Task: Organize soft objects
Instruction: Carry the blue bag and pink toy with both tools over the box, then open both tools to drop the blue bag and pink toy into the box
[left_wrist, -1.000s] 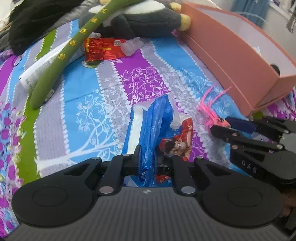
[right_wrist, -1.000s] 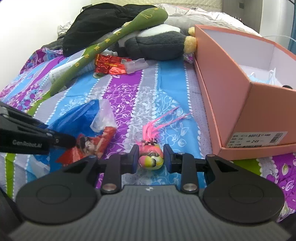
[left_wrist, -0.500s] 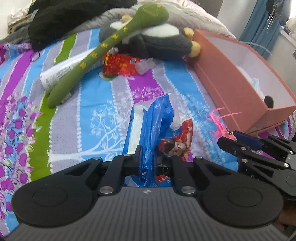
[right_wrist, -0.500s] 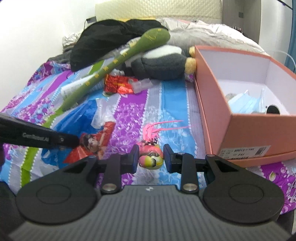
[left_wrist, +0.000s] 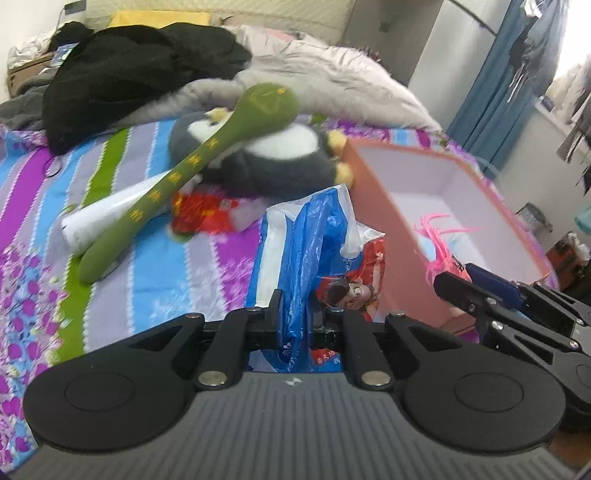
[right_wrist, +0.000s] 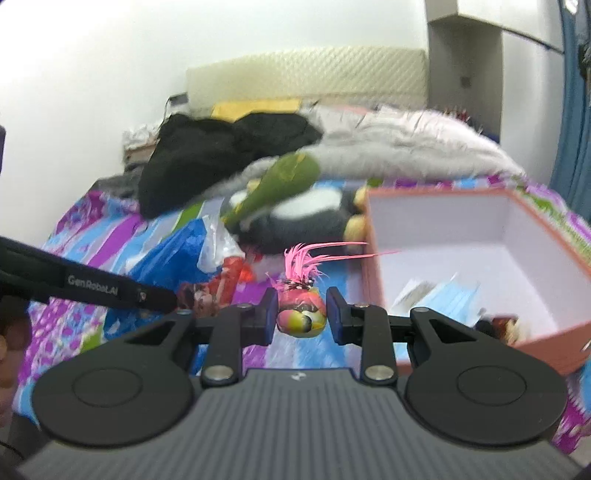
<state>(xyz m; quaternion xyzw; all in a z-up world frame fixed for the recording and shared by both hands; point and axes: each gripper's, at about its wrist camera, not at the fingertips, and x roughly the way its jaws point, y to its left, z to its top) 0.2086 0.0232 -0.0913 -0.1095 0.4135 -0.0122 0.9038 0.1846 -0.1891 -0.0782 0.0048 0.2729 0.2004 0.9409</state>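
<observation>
My left gripper (left_wrist: 298, 314) is shut on a blue and white plastic bag (left_wrist: 301, 251) with a red printed packet (left_wrist: 354, 284) hanging beside it, held above the bed. My right gripper (right_wrist: 302, 314) is shut on a small pink and yellow bird toy (right_wrist: 301, 314) with long pink feathers, lifted off the bed near the left wall of the open orange box (right_wrist: 373, 258). The right gripper also shows in the left wrist view (left_wrist: 476, 291), with the pink feathers (left_wrist: 436, 236) over the box (left_wrist: 384, 236). The bag shows in the right wrist view (right_wrist: 173, 254).
A grey and white penguin plush (left_wrist: 266, 162), a long green plush stick (left_wrist: 192, 173), a white tube (left_wrist: 103, 218) and a red packet (left_wrist: 199, 218) lie on the striped floral bedsheet (left_wrist: 44, 206). Black clothes (left_wrist: 140, 74) and a grey blanket (left_wrist: 332, 81) lie behind. Blue masks (right_wrist: 454, 299) lie inside the box.
Both grippers have risen off the bed with their loads and moved toward the orange box. The bag and the bird toy now hang above the sheet.
</observation>
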